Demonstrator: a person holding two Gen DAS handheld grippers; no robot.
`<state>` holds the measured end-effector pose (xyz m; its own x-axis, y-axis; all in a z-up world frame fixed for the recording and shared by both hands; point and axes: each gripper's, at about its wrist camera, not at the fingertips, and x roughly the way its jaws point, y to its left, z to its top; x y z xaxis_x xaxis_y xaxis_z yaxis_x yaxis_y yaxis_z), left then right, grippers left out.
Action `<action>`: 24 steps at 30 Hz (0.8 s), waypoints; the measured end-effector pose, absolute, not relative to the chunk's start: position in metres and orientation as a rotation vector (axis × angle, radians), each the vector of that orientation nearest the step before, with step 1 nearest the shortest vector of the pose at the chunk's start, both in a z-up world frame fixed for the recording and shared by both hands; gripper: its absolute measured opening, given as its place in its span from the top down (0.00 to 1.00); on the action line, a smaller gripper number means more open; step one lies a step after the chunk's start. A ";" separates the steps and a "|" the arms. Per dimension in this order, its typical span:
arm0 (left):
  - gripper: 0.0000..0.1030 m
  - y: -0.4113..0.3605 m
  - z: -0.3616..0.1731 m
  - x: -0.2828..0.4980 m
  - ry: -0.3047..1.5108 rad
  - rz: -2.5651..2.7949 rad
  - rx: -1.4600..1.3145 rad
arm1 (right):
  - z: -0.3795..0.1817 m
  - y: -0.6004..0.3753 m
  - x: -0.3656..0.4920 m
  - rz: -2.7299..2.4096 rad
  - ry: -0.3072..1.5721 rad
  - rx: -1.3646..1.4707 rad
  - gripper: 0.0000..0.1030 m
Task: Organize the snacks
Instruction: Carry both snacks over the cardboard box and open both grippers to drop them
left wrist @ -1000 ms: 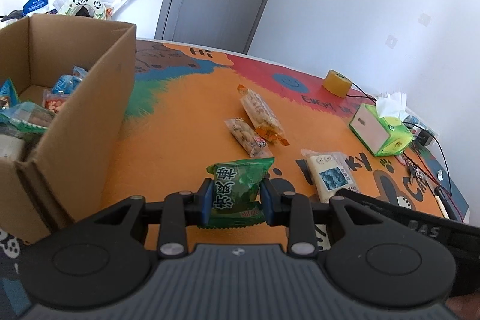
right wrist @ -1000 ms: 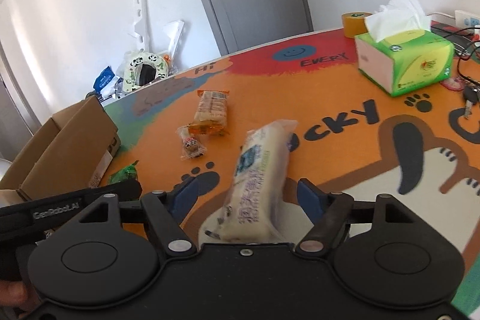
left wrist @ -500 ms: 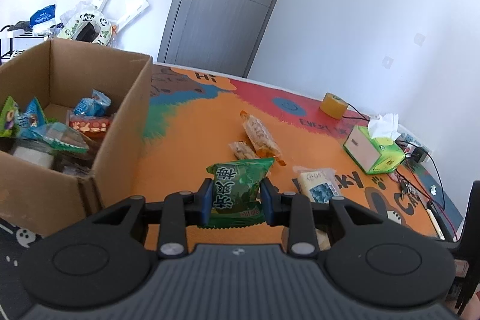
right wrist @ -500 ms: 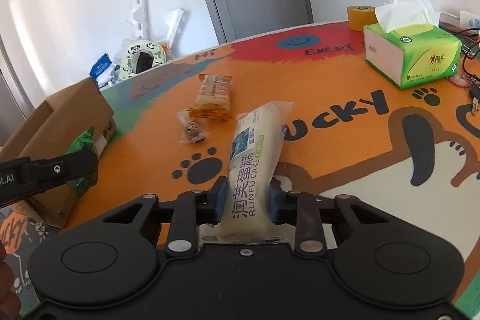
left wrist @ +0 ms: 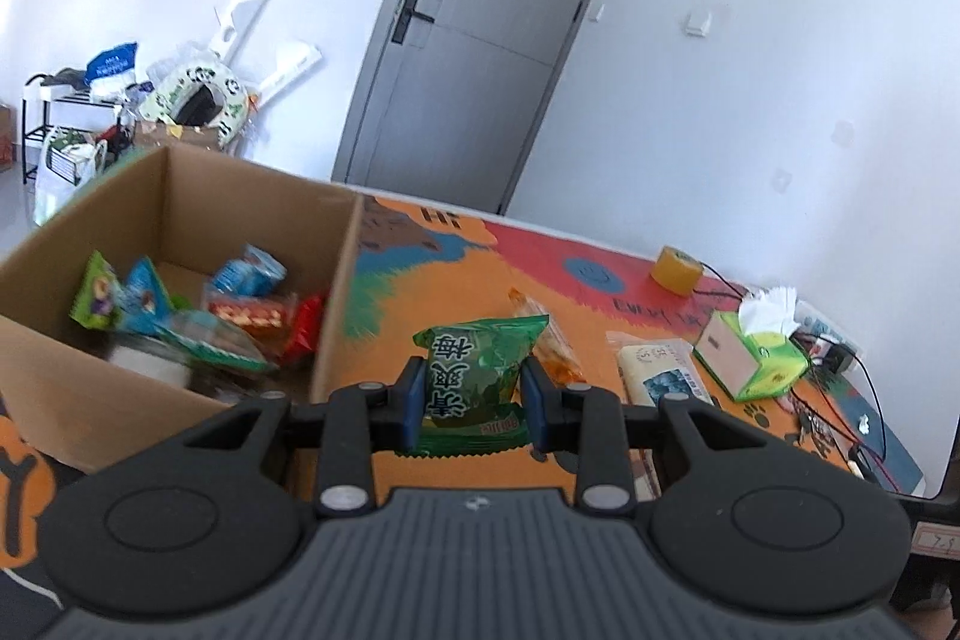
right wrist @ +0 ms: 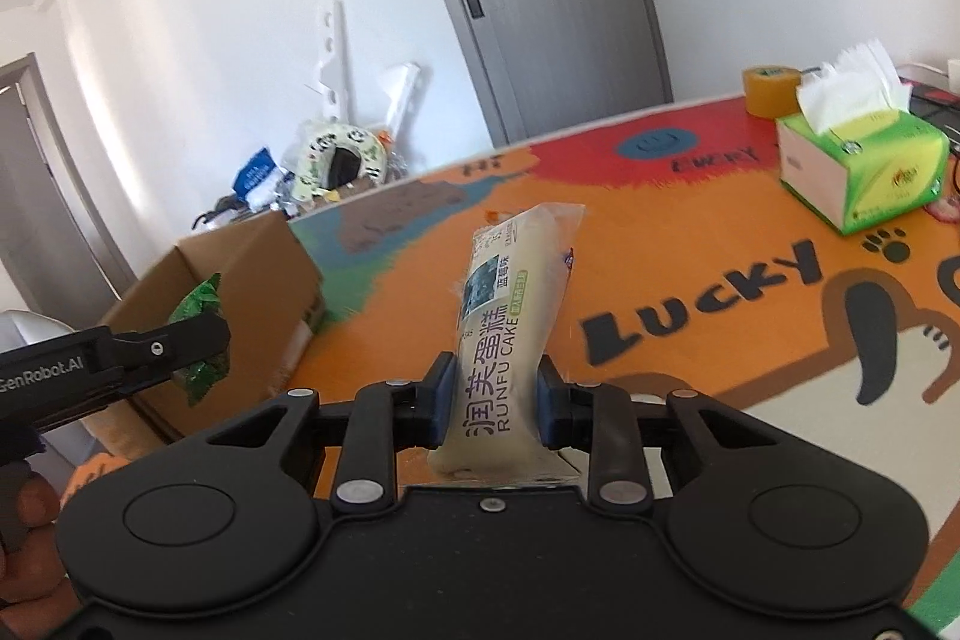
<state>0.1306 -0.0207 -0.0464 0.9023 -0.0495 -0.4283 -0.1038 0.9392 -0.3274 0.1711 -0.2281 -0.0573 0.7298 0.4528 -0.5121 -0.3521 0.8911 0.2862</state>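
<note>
Left wrist view
Left hand-held gripper (left wrist: 473, 403): jaws drawn close, pads pressing both sides of the green snack packet (left wrist: 480, 376); packet standing upright between them, lifted off the desk (left wrist: 456, 292), just right of the box wall
Cardboard box (left wrist: 180, 196): sitting open on the left of the desk; holding several snack packs, among them blue, green and red-and-white ones
Orange snack pack (left wrist: 549, 340): lying on the desk behind the green packet, partly hidden by it
White cake pack (left wrist: 657, 376): showing to the right of the gripper; the same pack the other gripper is holding
Tissue box (left wrist: 750, 358): green, standing near the right edge; white tissue sticking out of the top
Tape roll (left wrist: 677, 269): yellow, resting at the far side of the desk

Right wrist view
Right hand-held gripper (right wrist: 495, 400): jaws having just been closing, now pinching the white cake pack (right wrist: 510, 304) near its lower end; pack pointing up and away, tilting slightly right, clear of the desk (right wrist: 690, 220)
Left hand-held gripper (right wrist: 198, 337): reaching in from the left edge, carrying the green snack packet (right wrist: 201, 340) in front of the cardboard box (right wrist: 252, 268)
Hand (right wrist: 27, 538): fingers showing at the bottom left corner
Tissue box (right wrist: 870, 166): standing on the far right of the desk
Tape roll (right wrist: 771, 91): sitting just behind the tissue box
</note>
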 end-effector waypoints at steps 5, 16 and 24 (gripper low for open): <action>0.69 -0.010 -0.040 0.127 0.421 0.058 -0.358 | -0.051 -0.216 0.171 0.468 0.597 0.174 0.73; 0.69 0.020 -0.025 0.115 0.358 0.075 -0.400 | -0.032 -0.177 0.169 0.530 0.574 0.145 0.73; 0.69 0.057 -0.019 0.114 0.323 0.149 -0.414 | -0.019 -0.144 0.173 0.587 0.551 0.120 0.73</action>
<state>0.1137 0.0571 -0.0195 0.9381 0.0766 -0.3377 -0.2072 0.9056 -0.3701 0.1731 -0.1441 -0.0193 0.6934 0.5556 -0.4587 -0.4931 0.8302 0.2602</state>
